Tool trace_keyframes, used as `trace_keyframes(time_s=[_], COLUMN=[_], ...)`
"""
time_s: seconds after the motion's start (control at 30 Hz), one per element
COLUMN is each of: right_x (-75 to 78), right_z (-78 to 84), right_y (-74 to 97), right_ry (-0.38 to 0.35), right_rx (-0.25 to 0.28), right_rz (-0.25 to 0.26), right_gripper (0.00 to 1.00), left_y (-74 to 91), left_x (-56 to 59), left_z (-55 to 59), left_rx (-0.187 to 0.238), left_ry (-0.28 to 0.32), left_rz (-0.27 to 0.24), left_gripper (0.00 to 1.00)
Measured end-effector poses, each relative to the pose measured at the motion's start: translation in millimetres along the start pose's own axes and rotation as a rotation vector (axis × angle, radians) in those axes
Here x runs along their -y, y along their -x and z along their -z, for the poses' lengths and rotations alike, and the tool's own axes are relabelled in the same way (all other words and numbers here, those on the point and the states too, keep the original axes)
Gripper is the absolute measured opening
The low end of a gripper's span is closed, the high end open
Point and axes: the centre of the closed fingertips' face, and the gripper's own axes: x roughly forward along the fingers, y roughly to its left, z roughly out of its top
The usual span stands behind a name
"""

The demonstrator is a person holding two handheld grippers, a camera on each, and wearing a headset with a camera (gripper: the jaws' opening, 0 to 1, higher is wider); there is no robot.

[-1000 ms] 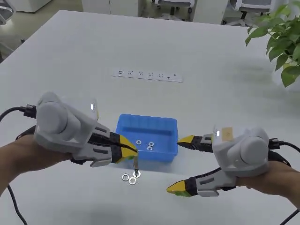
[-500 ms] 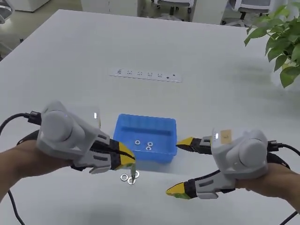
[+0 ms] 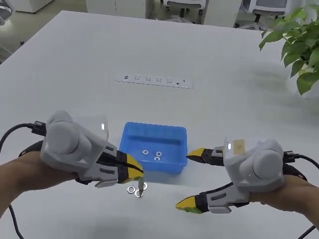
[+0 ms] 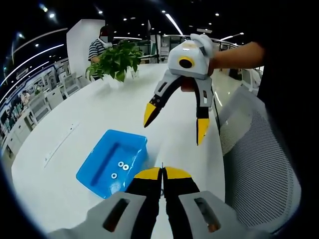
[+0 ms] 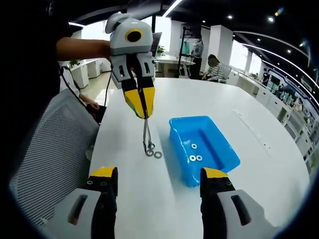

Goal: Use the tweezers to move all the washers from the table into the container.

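— Where's the left gripper (image 3: 133, 172), and what's it got?
— Low on the left, just in front of the blue container (image 3: 169, 167). Its jaws are pressed together on the tweezers (image 3: 141, 185), which point down from the yellow tips to the table (image 3: 224, 99).
— And the washers (image 3: 131, 189)?
— A small cluster lies on the table just in front of the container, towards its left end. The tweezer tips are down among them, but I cannot tell whether they pinch one. Three more washers (image 3: 158, 154) lie close together on the container's floor.
— The right gripper (image 3: 189, 179)?
— Spread wide with nothing between its jaws. It sits to the right of the container, one yellow tip just beside the container's right wall and the other nearer the person.
— Anything else on the table?
— A white power strip (image 3: 155, 80) well beyond the container, and a green plant (image 3: 299, 45) at the far right
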Motion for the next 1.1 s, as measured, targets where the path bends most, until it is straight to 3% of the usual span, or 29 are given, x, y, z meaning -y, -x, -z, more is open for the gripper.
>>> trace_keyframes(time_s=[0.47,1.1], right_x=[-7.0,-18.3], right_z=[-0.7,-16.1], right_y=[-7.9,-40.0], right_ry=[0.007,0.096], right_rx=[0.006,0.017], right_rz=[-0.029,-0.140], right_gripper=[0.65,0.42], left_y=[0.2,3.0], left_x=[2.7,6.4], left_z=[4.0,5.7], left_rx=[-0.007,-0.029], left_ry=[-0.002,-0.020], left_rz=[0.006,0.033], left_gripper=[0.05,0.05])
